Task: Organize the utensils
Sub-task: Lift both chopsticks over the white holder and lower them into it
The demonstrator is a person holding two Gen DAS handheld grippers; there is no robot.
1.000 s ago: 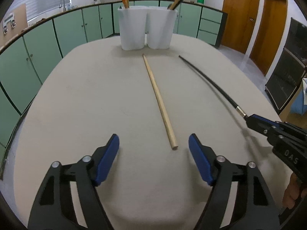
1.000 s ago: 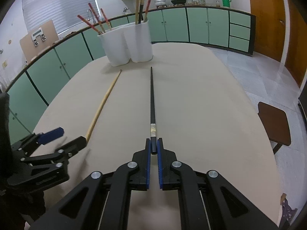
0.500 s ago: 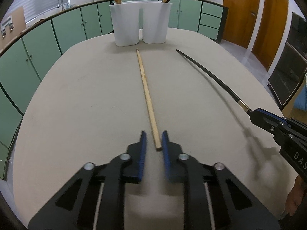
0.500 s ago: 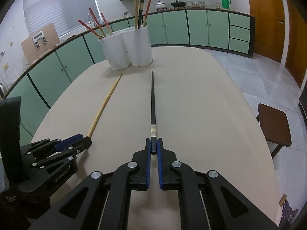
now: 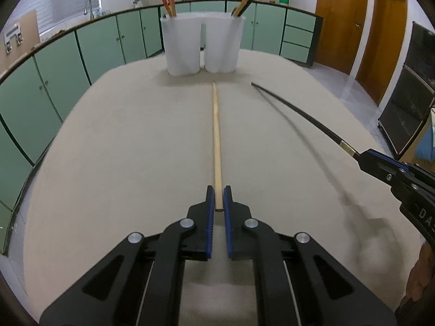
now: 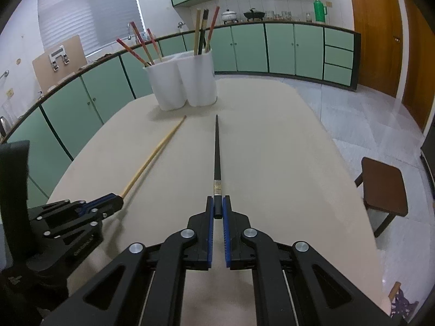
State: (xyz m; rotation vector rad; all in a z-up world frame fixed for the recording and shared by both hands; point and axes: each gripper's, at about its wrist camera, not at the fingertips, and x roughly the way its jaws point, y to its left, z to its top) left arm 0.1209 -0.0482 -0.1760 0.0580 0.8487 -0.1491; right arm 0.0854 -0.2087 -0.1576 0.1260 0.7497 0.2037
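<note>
Through my left wrist view, my left gripper (image 5: 219,199) pinches the near end of the wooden chopstick (image 5: 216,135), which stretches over the table (image 5: 122,149) toward the white holder (image 5: 201,46). Through my right wrist view, my right gripper (image 6: 217,208) clamps the black chopstick (image 6: 217,146), pointing at that holder.

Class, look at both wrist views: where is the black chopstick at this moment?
The black chopstick is gripped at its near end by the right gripper, pointing toward the white holder, right of the wooden chopstick.
</note>
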